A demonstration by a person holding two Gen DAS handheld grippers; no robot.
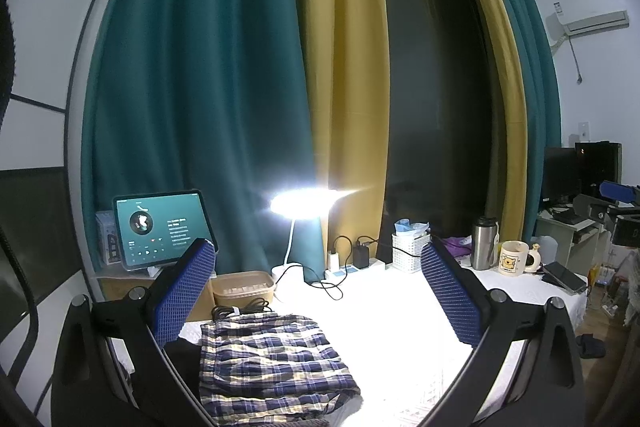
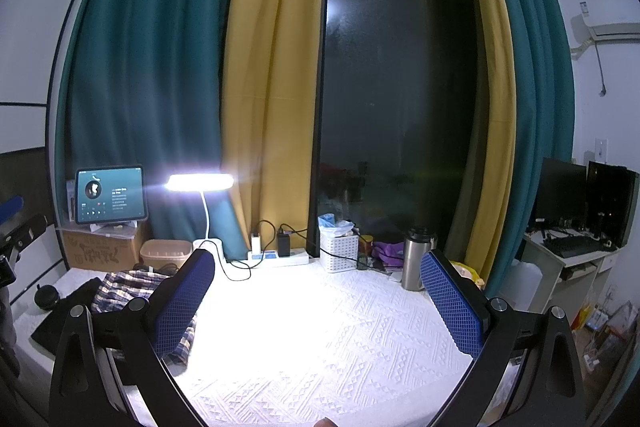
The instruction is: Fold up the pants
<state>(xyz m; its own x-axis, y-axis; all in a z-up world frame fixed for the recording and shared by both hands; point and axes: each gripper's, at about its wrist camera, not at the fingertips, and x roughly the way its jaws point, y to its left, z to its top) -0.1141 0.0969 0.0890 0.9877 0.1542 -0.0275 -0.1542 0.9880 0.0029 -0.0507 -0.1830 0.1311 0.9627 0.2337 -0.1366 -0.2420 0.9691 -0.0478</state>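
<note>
**Both grippers wide and empty, plaid pants at the left**

Left wrist view: one left gripper (image 1: 318,291), two blue-padded fingers (image 1: 182,291) spread wide, nothing between them. One pair of plaid pants (image 1: 272,363), folded into a flat bundle on the white table cover (image 1: 400,327), low between the jaws and close against the left finger, well apart from the right one. Near edge of the bundle cut off by the bottom of the frame. One dark garment (image 1: 180,351) just left of the pants, mostly hidden behind the left finger. Beyond the fingertips: one tablet (image 1: 160,229), one lit lamp (image 1: 302,203), one brown box (image 1: 242,289), one white basket (image 1: 408,253), one steel flask (image 1: 482,243), one mug (image 1: 512,257). Table around the lamp washed out by glare, texture there hard to make out.

Right wrist view: one right gripper (image 2: 318,301), two blue-padded fingers (image 2: 452,305) likewise wide apart, gripping nothing. Same pants (image 2: 128,287) left of and outside the jaws, largely covered by the left finger, a corner showing below its pad. Bare textured cover between the jaws. Two dark monitors (image 2: 560,193) far right of the right finger. Part of the left gripper at the left frame edge, cut off, state not readable from here.
</note>
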